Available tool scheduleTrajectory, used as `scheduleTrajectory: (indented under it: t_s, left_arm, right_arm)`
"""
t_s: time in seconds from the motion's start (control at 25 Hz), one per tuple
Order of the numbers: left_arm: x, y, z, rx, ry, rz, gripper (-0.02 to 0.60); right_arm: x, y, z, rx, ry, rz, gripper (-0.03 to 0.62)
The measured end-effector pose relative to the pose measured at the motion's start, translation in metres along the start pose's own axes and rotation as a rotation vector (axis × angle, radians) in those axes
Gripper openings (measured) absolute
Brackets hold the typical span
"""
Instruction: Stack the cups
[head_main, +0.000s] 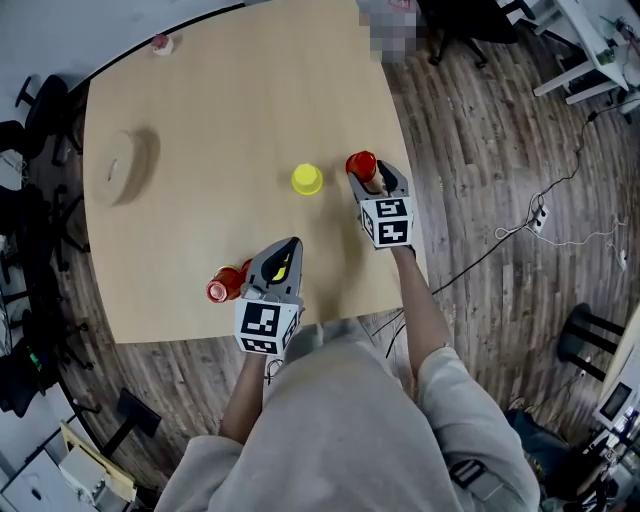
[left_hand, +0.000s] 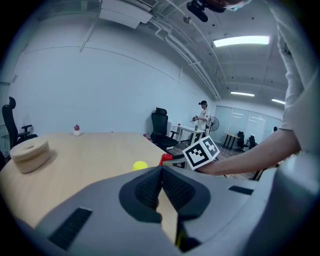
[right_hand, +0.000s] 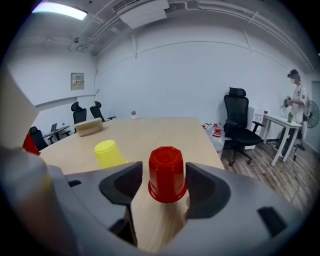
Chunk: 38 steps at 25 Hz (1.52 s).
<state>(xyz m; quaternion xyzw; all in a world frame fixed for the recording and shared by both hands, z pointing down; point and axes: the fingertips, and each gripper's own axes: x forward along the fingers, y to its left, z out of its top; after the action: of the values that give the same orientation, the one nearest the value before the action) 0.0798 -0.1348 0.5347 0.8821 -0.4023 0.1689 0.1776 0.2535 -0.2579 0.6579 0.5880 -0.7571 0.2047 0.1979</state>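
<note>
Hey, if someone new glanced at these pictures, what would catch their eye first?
An upside-down red cup stands between the open jaws of the right claw, near the right edge of the table. A yellow cup sits upside down mid-table, and a second red cup lies on its side beside the shut left claw.

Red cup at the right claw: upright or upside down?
Upside down: the red cup has its closed base up, rim on the table.
</note>
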Motion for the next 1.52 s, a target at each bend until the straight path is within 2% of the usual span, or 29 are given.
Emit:
scheduleTrajectory:
  t_s: [0.16,0.36,0.76,1.08,1.36,1.52]
  left_arm:
    - [0.0,-0.001,-0.004,0.013,0.011,0.005,0.012]
    - [-0.005,0.002,-0.003,0.025,0.007,0.007,0.012]
    - [-0.016,-0.001,0.009,0.03,-0.048,-0.001,0.012]
    - [-0.029,-0.002,0.018,0.041,-0.109,0.003,0.012]
    - [-0.057,0.002,0.025,0.042,-0.156,0.03,0.012]
    - [-0.078,0.012,0.03,0.037,-0.183,0.074,0.012]
  right_arm:
    - [0.007,-0.005,-0.003,-0.025,0.023,-0.015,0.225]
    - [-0.005,0.001,0.001,-0.023,0.006,-0.015,0.227]
    - [-0.095,0.034,0.016,-0.028,-0.07,0.011,0.225]
    - [-0.177,0.051,0.009,0.026,-0.115,-0.033,0.225]
    - [-0.209,0.063,0.004,-0.017,-0.103,-0.027,0.224]
    - [-0.208,0.085,0.007,-0.049,-0.095,0.031,0.224]
